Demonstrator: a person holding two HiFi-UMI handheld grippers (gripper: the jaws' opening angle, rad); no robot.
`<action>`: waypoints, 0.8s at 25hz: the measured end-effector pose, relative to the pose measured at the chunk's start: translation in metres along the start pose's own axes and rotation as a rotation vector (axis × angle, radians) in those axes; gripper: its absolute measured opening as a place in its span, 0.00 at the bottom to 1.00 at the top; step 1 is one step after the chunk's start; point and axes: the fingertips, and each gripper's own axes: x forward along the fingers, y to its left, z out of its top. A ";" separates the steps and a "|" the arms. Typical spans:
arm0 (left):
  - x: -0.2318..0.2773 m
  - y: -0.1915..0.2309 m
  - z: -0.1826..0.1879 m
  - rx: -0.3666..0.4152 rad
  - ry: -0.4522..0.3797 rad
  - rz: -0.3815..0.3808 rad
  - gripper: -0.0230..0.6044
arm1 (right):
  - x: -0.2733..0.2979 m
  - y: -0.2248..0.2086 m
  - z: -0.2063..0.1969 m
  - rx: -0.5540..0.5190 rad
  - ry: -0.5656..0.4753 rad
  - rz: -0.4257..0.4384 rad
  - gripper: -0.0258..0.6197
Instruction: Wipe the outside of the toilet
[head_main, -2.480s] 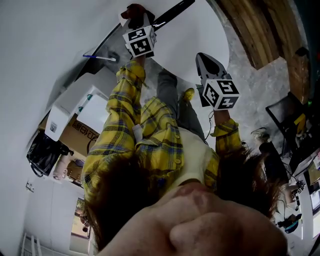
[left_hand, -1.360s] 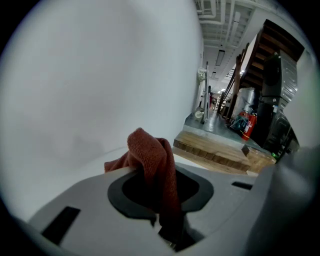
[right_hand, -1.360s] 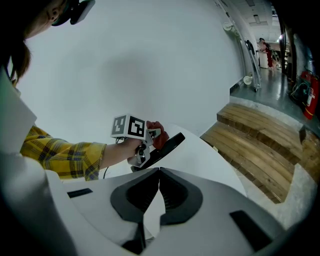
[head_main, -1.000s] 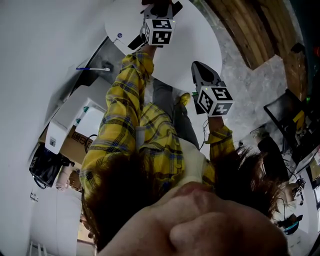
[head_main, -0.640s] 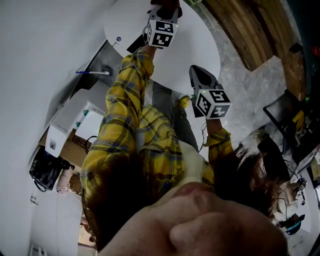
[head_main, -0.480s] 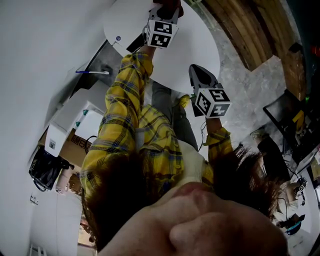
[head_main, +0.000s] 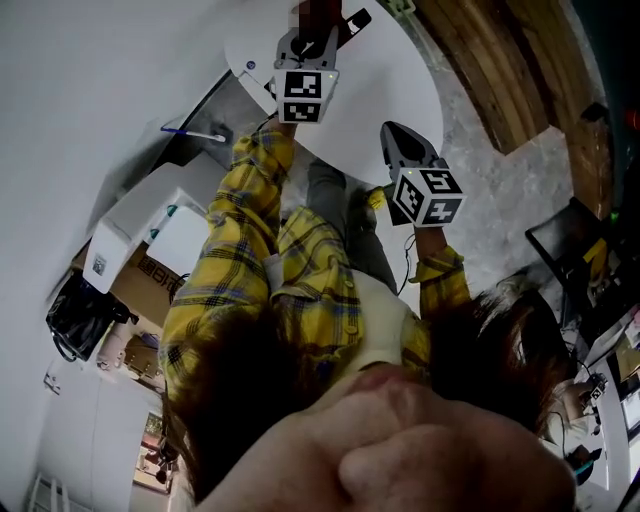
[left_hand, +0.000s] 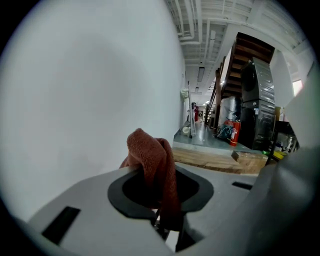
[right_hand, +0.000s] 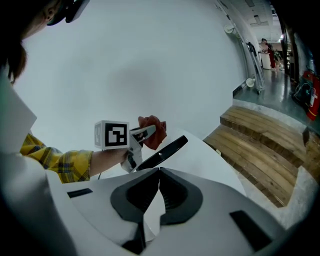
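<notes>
The toilet is a white rounded body with a black slot along its top. My left gripper reaches up to that top edge, shut on a reddish-brown cloth. In the left gripper view the cloth stands up out of the closed jaws beside a plain white surface. My right gripper hovers lower right of it, off the toilet, shut and holding nothing. The right gripper view looks at the left gripper, its cloth and the black slot.
Wooden steps and a grey stone floor lie right of the toilet. White boxes and a cardboard carton stand at the left, a black bag lower left. Cluttered desks fill the right edge.
The left gripper with the cloth rose to the toilet's top edge by the black slot, then slid slightly left and down. The right gripper has hardly moved.
</notes>
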 end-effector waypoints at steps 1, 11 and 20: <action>-0.010 0.004 -0.001 -0.007 0.001 0.023 0.19 | 0.000 0.000 0.001 -0.007 -0.002 0.007 0.08; -0.095 0.029 -0.045 -0.129 0.068 0.223 0.19 | -0.007 0.006 -0.008 -0.028 0.009 0.054 0.08; -0.144 0.039 -0.085 -0.223 0.113 0.372 0.19 | -0.013 0.010 -0.019 -0.031 0.027 0.067 0.08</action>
